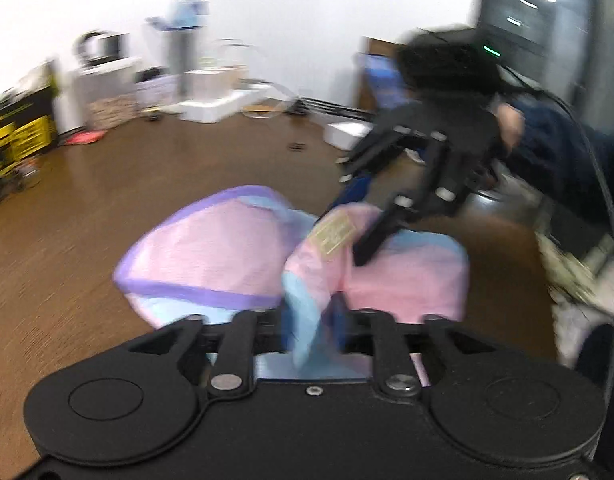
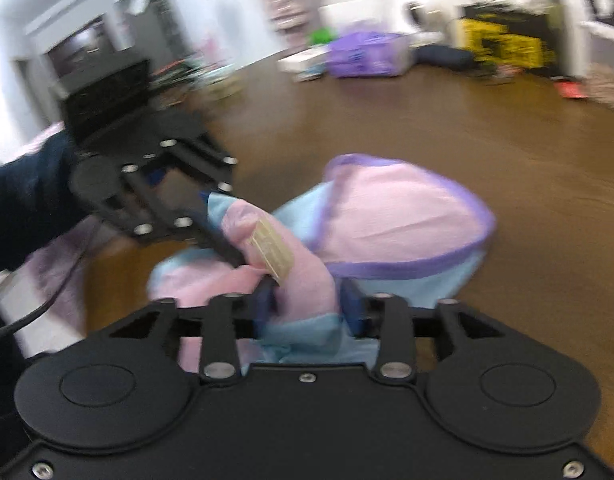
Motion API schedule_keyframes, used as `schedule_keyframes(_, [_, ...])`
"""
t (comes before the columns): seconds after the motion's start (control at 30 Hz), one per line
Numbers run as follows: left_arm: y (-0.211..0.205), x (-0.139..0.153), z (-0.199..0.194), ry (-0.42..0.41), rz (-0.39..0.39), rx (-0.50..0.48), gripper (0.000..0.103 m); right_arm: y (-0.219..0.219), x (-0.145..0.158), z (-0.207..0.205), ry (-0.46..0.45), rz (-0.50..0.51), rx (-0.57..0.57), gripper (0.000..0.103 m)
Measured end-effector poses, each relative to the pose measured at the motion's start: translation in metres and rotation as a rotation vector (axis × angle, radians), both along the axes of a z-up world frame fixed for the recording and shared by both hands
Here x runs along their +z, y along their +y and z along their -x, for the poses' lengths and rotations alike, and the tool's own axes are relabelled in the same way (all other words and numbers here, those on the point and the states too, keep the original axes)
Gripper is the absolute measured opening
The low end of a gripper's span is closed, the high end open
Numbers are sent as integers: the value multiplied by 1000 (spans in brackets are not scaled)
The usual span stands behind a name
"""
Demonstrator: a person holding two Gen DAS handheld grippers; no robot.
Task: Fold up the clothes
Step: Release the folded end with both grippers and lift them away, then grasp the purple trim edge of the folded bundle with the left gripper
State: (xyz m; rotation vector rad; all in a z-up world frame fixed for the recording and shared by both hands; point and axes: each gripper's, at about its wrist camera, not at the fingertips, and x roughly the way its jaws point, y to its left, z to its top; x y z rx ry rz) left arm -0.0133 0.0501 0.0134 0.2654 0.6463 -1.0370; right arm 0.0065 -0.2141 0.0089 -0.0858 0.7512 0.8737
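Observation:
A pink and light-blue garment [image 1: 227, 256] with purple trim and a tan label [image 1: 333, 234] lies bunched on the brown floor [image 1: 87, 208]. My left gripper [image 1: 312, 316] has its blue pads apart, and a loose fold of the cloth hangs between them. My right gripper [image 1: 343, 236] comes in from the upper right, its fingers spread over the label. In the right wrist view the right gripper [image 2: 309, 304] also stands parted around a pink fold of the garment [image 2: 403, 220]. There the left gripper [image 2: 223, 228] reaches in from the left beside the label [image 2: 273, 250].
A person's dark sleeve [image 1: 555, 148] holds the right gripper. White boxes [image 1: 211, 104] and a yellow-black box [image 1: 19, 132] line the far wall. A purple box [image 2: 367, 54] and a pink rug [image 2: 55, 256] show in the right wrist view. Both views are motion-blurred.

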Motion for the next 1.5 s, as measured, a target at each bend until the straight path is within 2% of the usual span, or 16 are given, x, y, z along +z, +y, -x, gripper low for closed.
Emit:
schedule_keyframes(0.07, [-2, -3, 5, -60, -8, 61, 52, 1, -2, 7, -90, 16, -55, 70])
schedule_keyframes(0.17, [-2, 1, 13, -79, -13, 107, 52, 3, 2, 20, -177, 54, -116, 70])
schedule_keyframes(0.3, [0, 10, 31, -119, -67, 231, 57, -5, 20, 45, -214, 59, -185, 70])
schedule_keyframes(0.43, [9, 20, 37, 41, 18, 349, 58, -23, 17, 58, -29, -83, -242, 70])
schedule_keyframes(0.5, [5, 21, 36, 89, 13, 379, 58, -21, 4, 59, 49, -130, -273, 70])
schedule_keyframes(0.6, [0, 19, 40, 140, -12, 442, 57, -17, -6, 58, 87, -159, -306, 63])
schedule_keyframes(0.7, [4, 15, 41, 206, 49, 509, 40, -15, -14, 56, 107, -187, -338, 46])
schedule_keyframes(0.77, [6, 12, 44, 207, 75, 535, 11, -12, -18, 54, 104, -194, -350, 36])
schedule_keyframes(0.83, [7, 11, 48, 195, 83, 567, 6, -9, -20, 54, 86, -188, -353, 25])
schedule_keyframes(0.87, [8, 11, 50, 190, 88, 582, 5, -7, -18, 55, 66, -184, -348, 12])
schedule_keyframes(0.9, [8, 12, 51, 193, 95, 594, 4, -5, -16, 57, 47, -181, -342, 11])
schedule_keyframes(1.03, [13, 20, 64, 166, 140, 645, 3, 3, -3, 64, -69, -150, -307, 11])
schedule_keyframes(1.13, [12, 12, 62, 179, 130, 697, 3, 6, -6, 58, -87, -114, -312, 11])
schedule_keyframes(1.27, [0, 8, 63, 121, 88, 700, 5, 9, -24, 45, -42, -34, -364, 23])
schedule_keyframes(1.43, [-12, 8, 70, 53, 28, 682, 10, 3, -10, 64, -119, -29, -389, 28])
schedule_keyframes(1.5, [-13, 5, 72, 44, 22, 685, 13, 2, -4, 74, -165, -38, -365, 36])
